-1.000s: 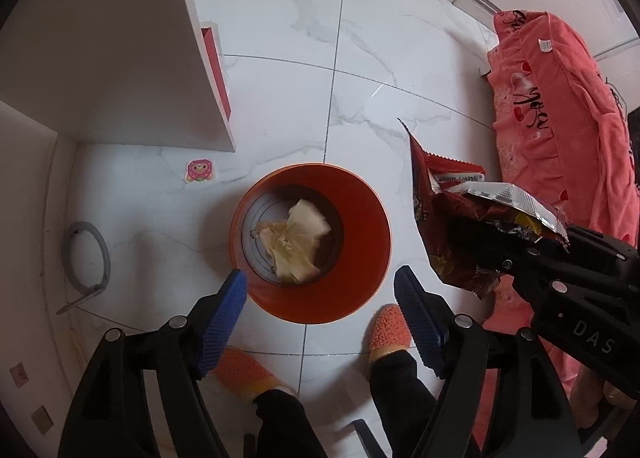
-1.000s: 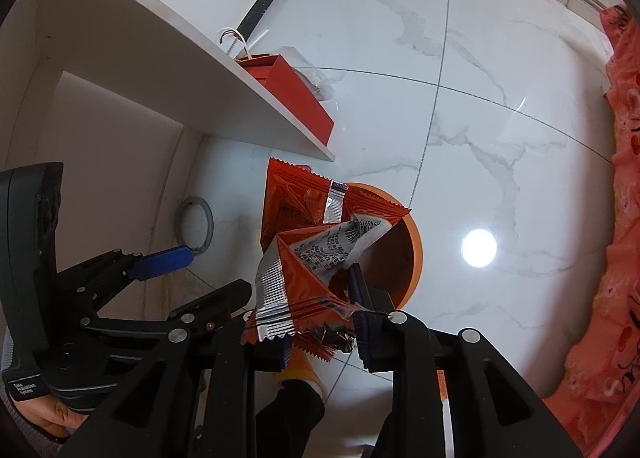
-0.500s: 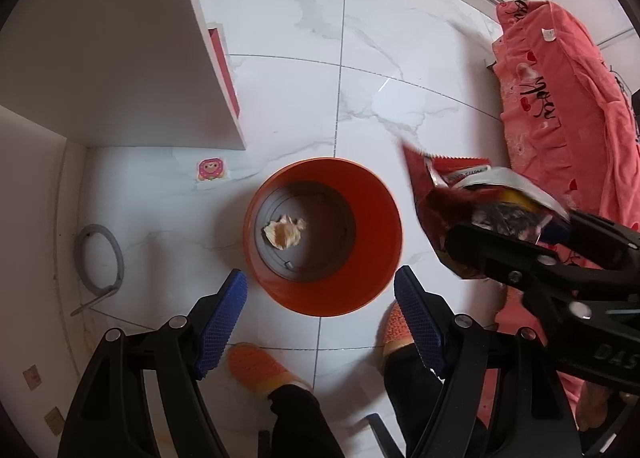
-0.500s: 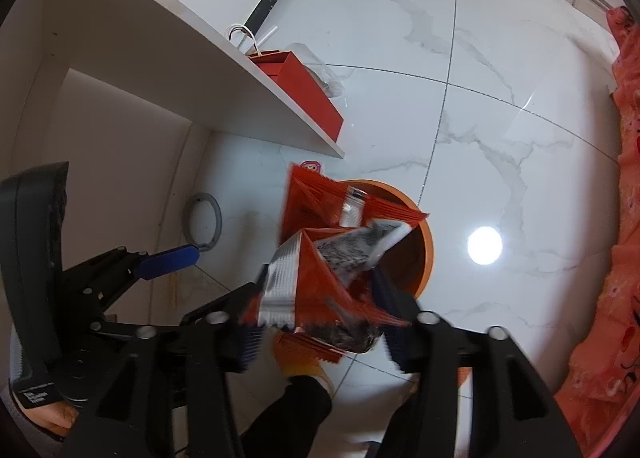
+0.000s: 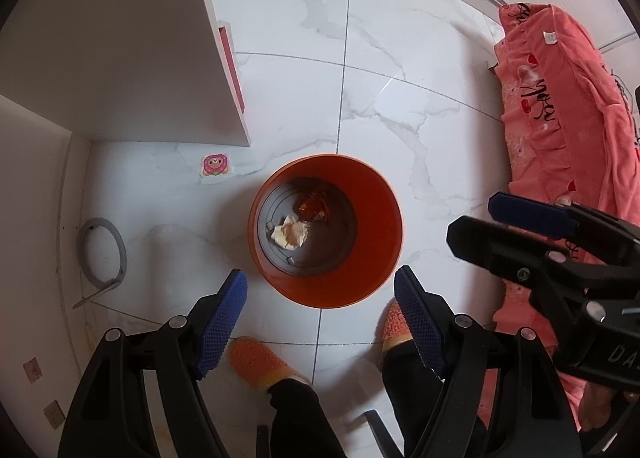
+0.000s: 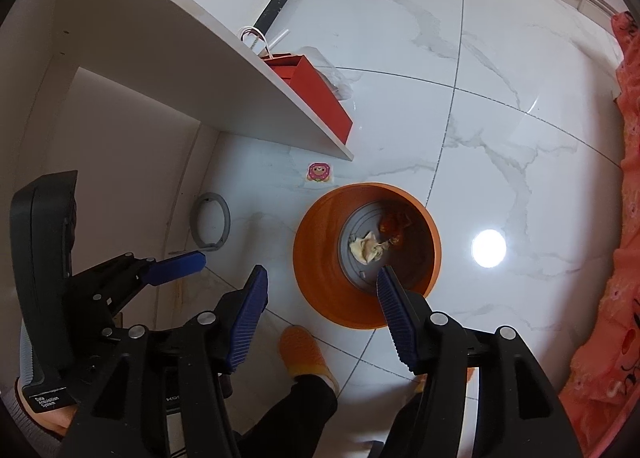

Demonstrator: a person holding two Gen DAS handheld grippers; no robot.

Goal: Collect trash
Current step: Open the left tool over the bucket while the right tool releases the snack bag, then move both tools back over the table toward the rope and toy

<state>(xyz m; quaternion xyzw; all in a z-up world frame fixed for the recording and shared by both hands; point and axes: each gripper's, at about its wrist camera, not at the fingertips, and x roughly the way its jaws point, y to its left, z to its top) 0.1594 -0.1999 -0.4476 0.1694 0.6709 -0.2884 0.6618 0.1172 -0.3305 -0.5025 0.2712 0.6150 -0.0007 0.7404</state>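
An orange bin [image 5: 326,300] stands on the marble floor below both grippers. On its grey bottom lie a crumpled pale paper [image 5: 290,234] and a red snack bag [image 5: 312,204]. My left gripper [image 5: 320,278] points straight down over the bin's near rim, open and empty. To its right hovers my right gripper [image 5: 476,214], also open and empty. In the right wrist view the right gripper [image 6: 321,272] frames the bin [image 6: 316,258], with the paper [image 6: 366,248] and the bag [image 6: 394,226] inside it. The left gripper's blue finger [image 6: 176,264] shows at the left.
A white desk board [image 5: 120,58] overhangs the floor at the left, with a red paper bag [image 6: 316,94] behind it. A pink sticker [image 5: 215,165] and a grey ring [image 5: 104,254] lie on the floor. A coral blanket [image 5: 560,118] hangs at the right. A person's orange slippers [image 5: 260,362] stand near the bin.
The right gripper's jaws have spread and the red snack bag has dropped from them into the bin. The crumpled paper has settled on the bin's bottom. Both hands have barely moved.
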